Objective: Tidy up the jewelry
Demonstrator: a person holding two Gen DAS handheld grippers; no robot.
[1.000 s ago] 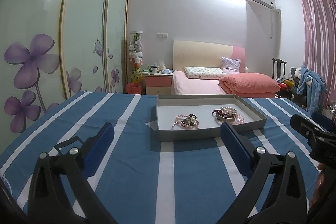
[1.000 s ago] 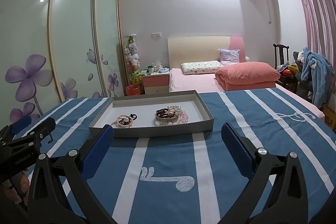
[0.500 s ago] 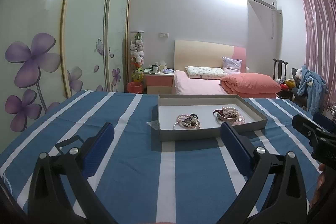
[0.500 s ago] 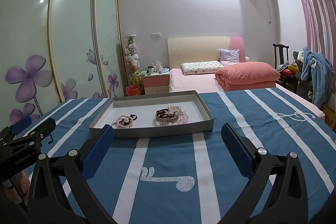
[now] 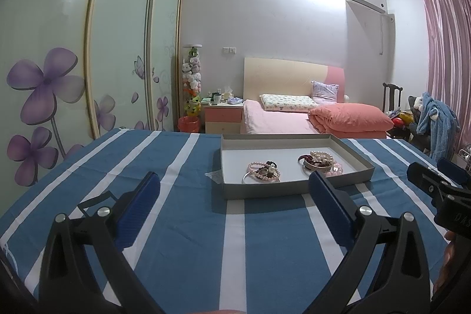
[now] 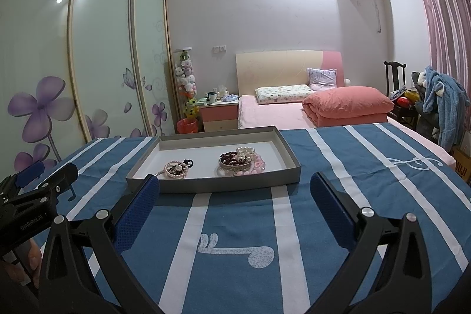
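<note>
A shallow grey tray [image 5: 265,192] sits on the blue-and-white striped cloth [image 5: 182,214]; it also shows in the right wrist view [image 6: 217,184]. Inside lie a small heap of pink bead bracelets [image 5: 263,171] on the left and a second heap of pearl, dark red and pink bracelets [image 5: 319,162] on the right, also seen as the left heap [image 6: 176,168] and the right heap [image 6: 240,161]. My left gripper [image 5: 234,196] is open and empty, short of the tray. My right gripper [image 6: 235,197] is open and empty, short of the tray.
A clear plastic scrap [image 5: 214,176] lies by the tray's left edge. Beyond the table stand a pink bed [image 5: 294,114], a nightstand [image 5: 223,115], a flowered sliding wardrobe [image 5: 73,64] on the left, and a chair with blue clothing [image 5: 438,119] on the right.
Both views have shifted only slightly; the tray sits a touch lower and nearer in the left wrist view. Both grippers stay open and empty.
</note>
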